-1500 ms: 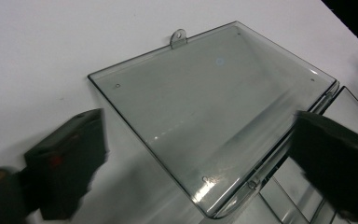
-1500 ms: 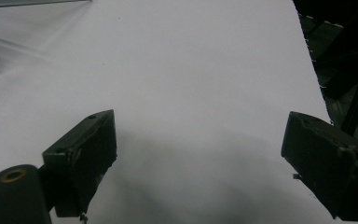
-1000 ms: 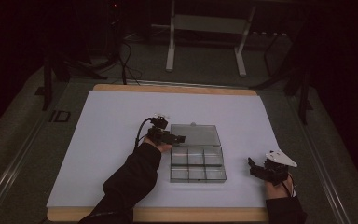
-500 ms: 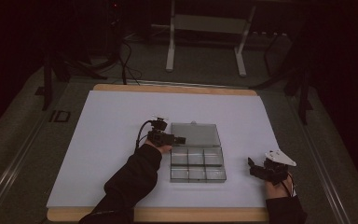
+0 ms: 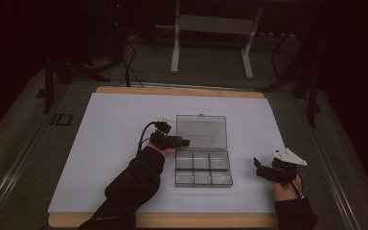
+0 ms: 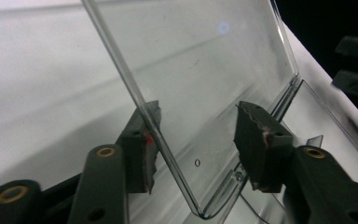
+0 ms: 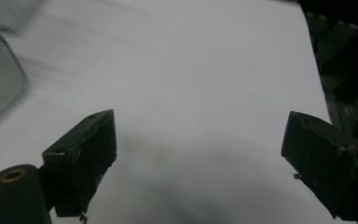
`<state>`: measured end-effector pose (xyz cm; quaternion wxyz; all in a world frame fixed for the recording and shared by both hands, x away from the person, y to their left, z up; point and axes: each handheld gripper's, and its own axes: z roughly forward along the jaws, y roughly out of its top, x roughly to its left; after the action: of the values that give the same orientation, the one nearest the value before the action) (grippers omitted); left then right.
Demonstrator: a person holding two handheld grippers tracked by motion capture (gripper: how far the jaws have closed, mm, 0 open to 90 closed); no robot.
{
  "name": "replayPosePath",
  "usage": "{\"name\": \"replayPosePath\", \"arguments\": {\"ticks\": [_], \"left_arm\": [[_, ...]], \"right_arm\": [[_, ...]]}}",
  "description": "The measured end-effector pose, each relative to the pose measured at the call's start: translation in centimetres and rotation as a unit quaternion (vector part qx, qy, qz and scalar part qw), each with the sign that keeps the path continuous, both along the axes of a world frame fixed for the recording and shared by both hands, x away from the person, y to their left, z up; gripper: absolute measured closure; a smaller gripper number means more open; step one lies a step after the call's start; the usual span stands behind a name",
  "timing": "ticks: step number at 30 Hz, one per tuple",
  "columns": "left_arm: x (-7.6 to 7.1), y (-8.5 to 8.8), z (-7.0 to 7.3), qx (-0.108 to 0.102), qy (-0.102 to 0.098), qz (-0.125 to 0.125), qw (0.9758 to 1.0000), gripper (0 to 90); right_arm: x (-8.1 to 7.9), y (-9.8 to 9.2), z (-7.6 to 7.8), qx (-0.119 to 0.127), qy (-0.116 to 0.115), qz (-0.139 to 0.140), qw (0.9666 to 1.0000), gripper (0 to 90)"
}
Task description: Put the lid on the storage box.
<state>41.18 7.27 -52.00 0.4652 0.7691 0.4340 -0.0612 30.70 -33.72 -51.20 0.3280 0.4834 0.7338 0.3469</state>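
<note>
1. Lying a little below the middle of the high view, the clear compartment box (image 5: 202, 167) sat on the white table sheet (image 5: 110, 143), its lid (image 5: 201, 132) hinged open toward the top of the frame.
2. The box's long side ran left to right across that view, the lid's free edge pointing away from me.
3. My left gripper (image 5: 178, 142) straddled the lid's left edge; its jaws had just been closing, one pad (image 6: 142, 144) touching the plastic, the other (image 6: 256, 140) apart, so nothing was clamped yet.
4. I judged a good grip needed the pads square on the thin edge, near the hinge corner, then a slow swing along the hinge line.
5. My right gripper (image 5: 263, 168) waited at lower right, jaws wide apart, holding nothing.
</note>
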Motion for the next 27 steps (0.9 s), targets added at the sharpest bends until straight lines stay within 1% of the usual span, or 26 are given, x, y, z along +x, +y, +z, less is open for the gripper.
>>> {"name": "replayPosePath", "arguments": {"ticks": [1,2,3,4,5,6,7,8,9,10,11,12,13,14,15,16,17,18,19,20,21,22,23,24,25,27], "left_arm": [[-0.1,0.2,0.2,-0.001,-0.008,-0.004,1.0,57.0],[-0.1,0.2,0.2,-0.001,-0.008,-0.004,1.0,58.8],[-0.2,0.4,0.4,-0.002,-0.014,-0.008,0.9999,60.3],[-0.2,0.4,0.4,-0.002,-0.014,-0.008,0.9999,61.7],[-0.3,0.5,0.5,-0.002,-0.02,-0.011,0.9997,62.9],[-0.3,0.5,0.5,-0.002,-0.02,-0.011,0.9997,64.0],[-0.4,0.6,0.6,-0.002,-0.024,-0.014,0.9996,65.0],[-0.4,0.6,0.6,-0.002,-0.024,-0.014,0.9996,65.8],[-0.4,0.7,0.7,-0.003,-0.029,-0.018,0.9994,66.5],[-0.4,0.7,0.7,-0.003,-0.029,-0.018,0.9994,67.7],[-0.5,0.9,0.7,-0.007,-0.036,-0.023,0.9991,68.8],[-0.5,0.9,0.7,-0.007,-0.036,-0.023,0.9991,69.7],[-0.6,1.1,0.7,-0.013,-0.045,-0.028,0.9985,70.9],[-0.6,1.1,0.7,-0.013,-0.045,-0.028,0.9985,72.0],[-0.8,1.2,0.7,-0.015,-0.058,-0.031,0.9977,72.4],[-0.8,1.2,0.7,-0.015,-0.058,-0.031,0.9977,72.6],[-0.9,1.2,0.7,-0.014,-0.063,-0.032,0.9974,72.6],[-0.9,1.2,0.6,-0.013,-0.065,-0.032,0.9973,72.8],[-1.0,1.2,0.6,-0.013,-0.068,-0.032,0.9971,72.9],[-1.0,1.2,0.6,-0.013,-0.068,-0.032,0.9971,72.9],[-1.0,1.2,0.7,-0.012,-0.07,-0.033,0.9969,72.9],[-1.0,1.2,0.7,-0.012,-0.07,-0.033,0.9969,73.0],[-1.1,1.2,0.7,-0.012,-0.075,-0.035,0.9965,73.1],[-1.1,1.2,0.7,-0.012,-0.075,-0.035,0.9965,73.3],[-1.1,1.2,0.7,-0.012,-0.078,-0.036,0.9962,73.3],[-1.2,1.3,0.6,-0.012,-0.082,-0.039,0.9958,73.6]], "right_arm": [[0.1,0.3,0.9,0.009,-0.005,0.011,0.9999,10.2],[0.1,0.3,0.9,0.009,-0.005,0.011,0.9999,10.2],[0.3,0.6,1.8,0.017,-0.012,0.02,0.9996,10.2],[0.3,0.6,1.8,0.017,-0.012,0.02,0.9996,10.2],[0.6,0.9,2.5,0.023,-0.019,0.027,0.9992,10.2],[0.6,0.9,2.5,0.023,-0.019,0.027,0.9992,10.2],[1.1,1.4,3.2,0.026,-0.022,0.037,0.9987,10.2],[1.1,1.4,3.2,0.026,-0.022,0.037,0.9987,10.2],[1.5,2.0,3.8,0.03,-0.025,0.045,0.9982,10.1],[1.5,2.0,3.8,0.03,-0.025,0.045,0.9982,10.1],[1.9,2.6,4.3,0.036,-0.024,0.054,0.9976,12.1],[1.9,2.6,4.3,0.036,-0.024,0.054,0.9976,12.1],[2.4,3.4,4.6,0.038,-0.023,0.069,0.9966,14.0],[2.4,3.4,4.6,0.038,-0.023,0.069,0.9966,14.0],[2.9,4.1,4.7,0.046,-0.017,0.087,0.995,13.9],[2.9,4.1,4.7,0.046,-0.017,0.087,0.995,13.9],[3.0,4.5,4.8,0.046,-0.016,0.092,0.9945,13.9],[3.3,5.2,4.9,0.047,-0.016,0.101,0.9937,13.9],[3.4,6.0,5.0,0.049,-0.024,0.111,0.9923,13.9],[3.4,6.0,5.0,0.049,-0.024,0.111,0.9923,13.9],[3.9,6.9,4.8,0.053,-0.022,0.118,0.9914,13.5],[3.9,6.9,4.8,0.053,-0.022,0.118,0.9914,13.5],[4.3,7.7,4.6,0.054,-0.014,0.129,0.9901,15.9],[4.3,7.7,4.6,0.054,-0.014,0.129,0.9901,15.9],[4.5,8.1,4.4,0.056,-0.007,0.132,0.9897,19.6],[4.9,8.4,4.2,0.063,-0.007,0.137,0.9885,27.1]]}}
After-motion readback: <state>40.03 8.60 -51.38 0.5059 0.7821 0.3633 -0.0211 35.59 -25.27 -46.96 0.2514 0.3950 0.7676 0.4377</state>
